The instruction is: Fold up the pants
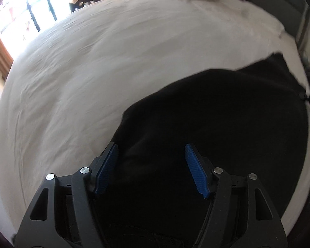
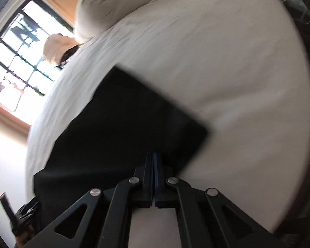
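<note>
No text, label or number is legible — anywhere.

Motion blur smeared the pants (image 2: 122, 124) at their right edge in the right wrist view, and the right gripper (image 2: 154, 157) hid their near hem. In the left wrist view the pants (image 1: 227, 119) ran off the lower frame behind the left gripper (image 1: 152, 150), folds lost in black.

A home bedroom: white-sheeted bed (image 1: 93, 72), piled pillows (image 2: 105, 6), curtained window (image 2: 20, 62).
</note>
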The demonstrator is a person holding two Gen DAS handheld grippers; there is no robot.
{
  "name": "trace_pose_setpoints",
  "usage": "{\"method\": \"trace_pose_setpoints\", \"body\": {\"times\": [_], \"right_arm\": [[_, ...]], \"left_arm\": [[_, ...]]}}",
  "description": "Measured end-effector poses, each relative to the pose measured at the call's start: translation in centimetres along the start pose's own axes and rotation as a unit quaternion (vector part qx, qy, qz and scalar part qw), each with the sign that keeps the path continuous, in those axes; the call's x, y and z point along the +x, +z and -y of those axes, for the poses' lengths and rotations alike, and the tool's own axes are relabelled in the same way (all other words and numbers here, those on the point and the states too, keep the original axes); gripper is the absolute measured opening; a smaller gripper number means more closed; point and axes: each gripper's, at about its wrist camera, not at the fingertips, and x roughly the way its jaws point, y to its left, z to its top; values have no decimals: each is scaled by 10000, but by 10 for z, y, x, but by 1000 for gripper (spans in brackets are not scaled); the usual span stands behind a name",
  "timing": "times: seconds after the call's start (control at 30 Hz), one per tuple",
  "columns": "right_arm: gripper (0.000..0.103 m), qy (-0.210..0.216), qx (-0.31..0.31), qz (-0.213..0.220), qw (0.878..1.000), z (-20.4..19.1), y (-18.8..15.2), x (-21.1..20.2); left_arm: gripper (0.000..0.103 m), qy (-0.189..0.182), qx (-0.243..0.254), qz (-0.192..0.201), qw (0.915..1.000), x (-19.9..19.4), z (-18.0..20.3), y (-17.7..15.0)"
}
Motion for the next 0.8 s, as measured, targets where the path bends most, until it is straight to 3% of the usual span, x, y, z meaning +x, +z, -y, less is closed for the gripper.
{"method": "trace_pose_setpoints", "body": {"times": [0.07,0.1,0.2,0.23,0.3,0.37,0.43,0.47,0.5,0.53,0.57,0.67,0.8], "right_arm": [[6,-433,-12,101,9990,-1,4,-10],[6,-452,-75,158,9988,-7,5,-14],[10,515,-576,61,9970,-59,7,-20],[18,880,-892,-92,9921,-88,3,-16],[28,1669,-1537,-536,9724,-149,-10,-2],[29,2327,-2052,-1005,9453,-208,-29,20],[29,2723,-2314,-1645,9194,-252,-49,53],[29,2670,-2353,-1845,9161,-262,-55,68],[29,2502,-2385,-2026,9162,-268,-63,84],[16,2164,-2355,-2159,9225,-270,-65,106],[0,2095,-2250,-2152,9269,-267,-62,116],[0,1950,-1480,-1724,9541,-238,-30,127],[0,1196,-901,-1035,9833,-185,16,122]], "left_arm": [[66,140,-74,57,9999,-10,-3,-5],[66,195,-123,180,9996,-24,-6,-15],[66,251,-294,356,9986,-54,-8,-41],[66,279,-341,377,9983,-60,-9,-49],[66,375,-456,290,9978,-72,-8,-79],[66,517,-656,192,9963,-84,-10,-103],[66,468,-942,85,9944,-84,-22,-129],[66,374,-1028,135,9939,-86,-26,-136],[66,323,-1055,171,9937,-88,-27,-139],[66,279,-1080,179,9936,-91,-27,-144],[66,258,-1092,162,9935,-92,-27,-146],[66,126,-1317,266,9909,-101,-36,-160],[68,50,-1526,362,9876,-109,-47,-172]]}}
